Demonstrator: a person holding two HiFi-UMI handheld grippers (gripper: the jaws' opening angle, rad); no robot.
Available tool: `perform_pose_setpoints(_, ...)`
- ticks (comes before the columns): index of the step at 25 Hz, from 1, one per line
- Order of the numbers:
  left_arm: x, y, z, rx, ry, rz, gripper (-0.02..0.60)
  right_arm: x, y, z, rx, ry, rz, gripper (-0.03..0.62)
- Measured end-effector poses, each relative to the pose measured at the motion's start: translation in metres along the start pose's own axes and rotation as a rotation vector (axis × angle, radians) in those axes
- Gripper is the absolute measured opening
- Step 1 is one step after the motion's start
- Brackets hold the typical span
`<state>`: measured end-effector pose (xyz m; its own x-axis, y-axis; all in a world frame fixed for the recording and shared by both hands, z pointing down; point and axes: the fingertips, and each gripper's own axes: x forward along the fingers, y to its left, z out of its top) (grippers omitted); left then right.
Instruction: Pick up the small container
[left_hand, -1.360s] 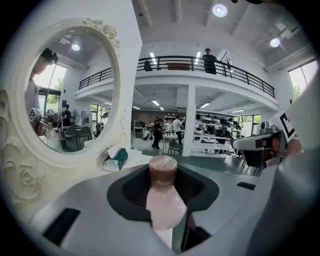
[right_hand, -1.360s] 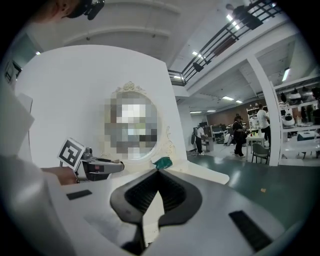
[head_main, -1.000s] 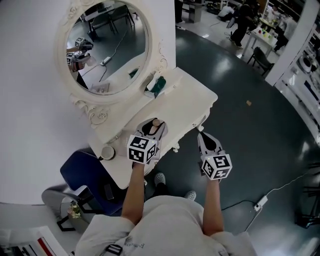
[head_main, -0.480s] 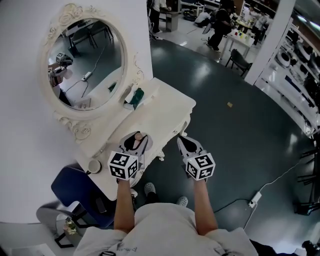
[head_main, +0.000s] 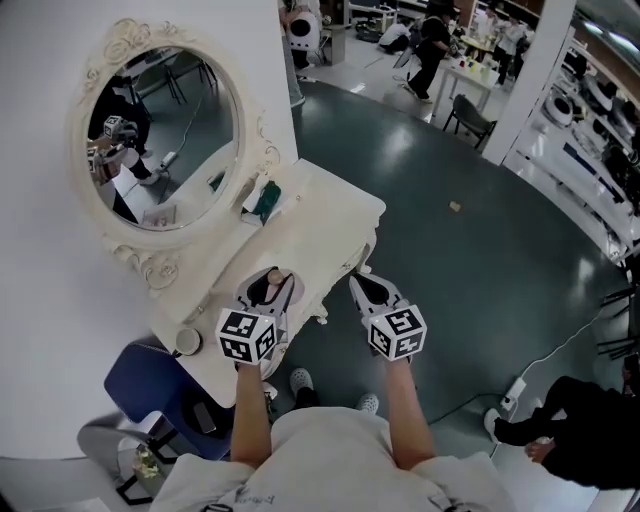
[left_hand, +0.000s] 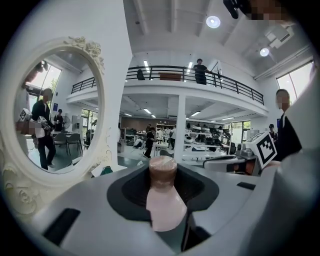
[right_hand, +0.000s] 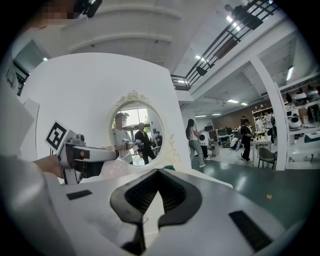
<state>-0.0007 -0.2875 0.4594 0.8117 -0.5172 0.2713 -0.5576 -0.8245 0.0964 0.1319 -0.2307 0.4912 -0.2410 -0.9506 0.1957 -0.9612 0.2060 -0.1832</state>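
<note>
The small container (left_hand: 162, 200) is a pale pink bottle with a brown cap, upright between the jaws of my left gripper (left_hand: 163, 172), which is shut on its body. In the head view the left gripper (head_main: 270, 287) holds the container (head_main: 273, 273) over the near edge of the white dressing table (head_main: 335, 215). My right gripper (head_main: 358, 287) hangs beside the table's front edge, over the floor. In the right gripper view its jaws (right_hand: 158, 172) meet, with nothing between them.
An oval mirror (head_main: 160, 135) in an ornate white frame stands at the back of the table. A green and white packet (head_main: 265, 200) lies near it, and a small round pot (head_main: 187, 341) sits at the table's left end. A blue chair (head_main: 150, 375) is below left. A person in dark clothes (head_main: 565, 420) crouches at the lower right.
The head view has swung, so the table and mirror sit further left. A person in dark clothes has come in at the lower right. Both grippers keep their pose, the left still holding the container.
</note>
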Motion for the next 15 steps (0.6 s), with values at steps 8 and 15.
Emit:
perform_pose_setpoints(8,0.0009,0.0002,0.001,-0.005,-0.007,-0.01,0.155,-0.0009,-0.0038,0.0024,0.009,-0.015,-0.026,0.015)
perform_pose_setpoints(15,-0.0022,0.0039,-0.0011,-0.018,-0.02,0.007,0.155,-0.0008,-0.0007,-0.0018,-0.015,-0.013,-0.029,0.014)
